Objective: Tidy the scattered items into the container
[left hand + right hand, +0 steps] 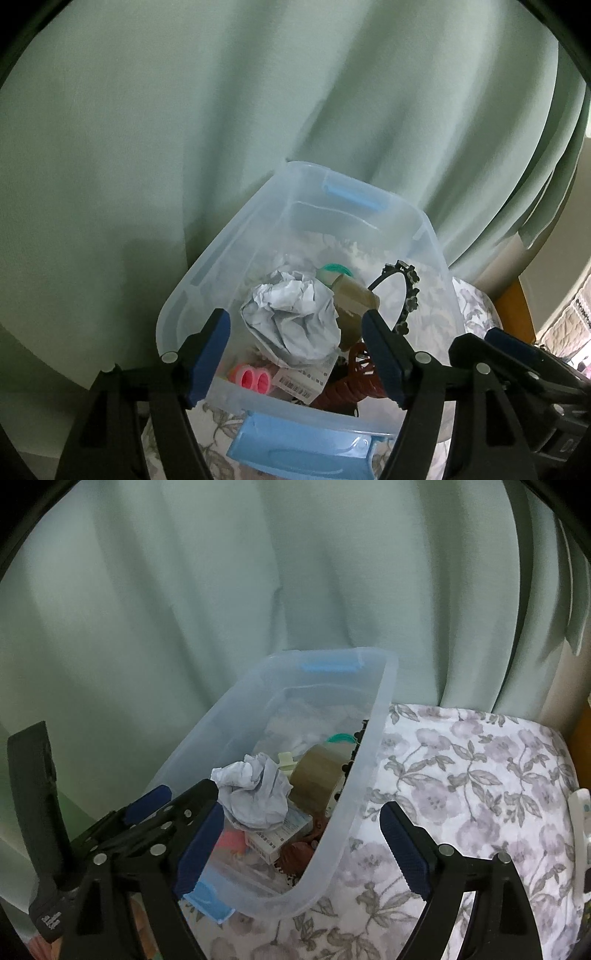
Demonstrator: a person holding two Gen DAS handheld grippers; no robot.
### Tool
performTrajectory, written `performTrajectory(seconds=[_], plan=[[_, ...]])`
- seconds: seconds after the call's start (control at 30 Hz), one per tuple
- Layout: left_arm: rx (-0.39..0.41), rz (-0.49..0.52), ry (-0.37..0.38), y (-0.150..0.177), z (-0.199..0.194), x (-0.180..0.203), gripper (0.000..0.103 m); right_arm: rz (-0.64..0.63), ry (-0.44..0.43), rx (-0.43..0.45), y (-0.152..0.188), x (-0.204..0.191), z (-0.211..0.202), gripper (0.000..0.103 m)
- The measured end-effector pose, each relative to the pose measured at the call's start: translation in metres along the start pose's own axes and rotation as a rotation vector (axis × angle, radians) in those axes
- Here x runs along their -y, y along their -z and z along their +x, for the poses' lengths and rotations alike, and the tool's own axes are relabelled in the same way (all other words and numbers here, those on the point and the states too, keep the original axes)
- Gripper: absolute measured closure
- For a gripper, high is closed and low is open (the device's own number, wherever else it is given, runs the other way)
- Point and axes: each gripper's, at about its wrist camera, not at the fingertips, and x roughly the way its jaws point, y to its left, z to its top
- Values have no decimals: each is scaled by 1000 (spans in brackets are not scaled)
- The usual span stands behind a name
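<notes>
A pale green curtain (258, 110) hangs behind everything, and in front of it a cushioned surface under a white cloth with grey flowers (472, 775) carries the clear plastic storage box with light blue latch handles (177, 306), which stands along the cloth's left edge, close against the curtain. Inside the box, toward its near end, a crumpled ball of white paper (291, 317) lies on top of the heap, touching a roll of brown packing tape (354, 295) on its right; a black beaded headband (406, 291) leans at the box's right wall, a dark red coiled hair clip (354, 384) and a small printed white carton (303, 380) sit by the near wall, and a pink two-holed plastic piece (253, 380) lies in the near left corner. The left gripper (295, 354) hangs over the box's near end with its blue-padded jaws spread wide, nothing pressed between them, the paper ball below the gap. The right gripper (303, 849) is also spread wide and empty, straddling the box's right wall, one finger over the box, the other over the cloth
</notes>
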Motion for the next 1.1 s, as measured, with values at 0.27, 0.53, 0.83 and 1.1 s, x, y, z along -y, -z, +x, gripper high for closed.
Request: performTrajectory(seconds=[0.27, 0.53, 0.83, 1.1], plan=[[-28, 43, -6, 5, -1, 16, 28, 23, 0, 9, 5, 6, -14, 14], [-57, 74, -15, 9, -6, 29, 28, 53, 13, 21, 9, 16, -27, 14], [-80, 131, -27, 14, -10, 46, 27, 67, 34, 22, 13, 25, -37, 12], [-60, 180, -51, 14, -19, 59, 18, 77, 44, 26, 17, 31, -44, 0]])
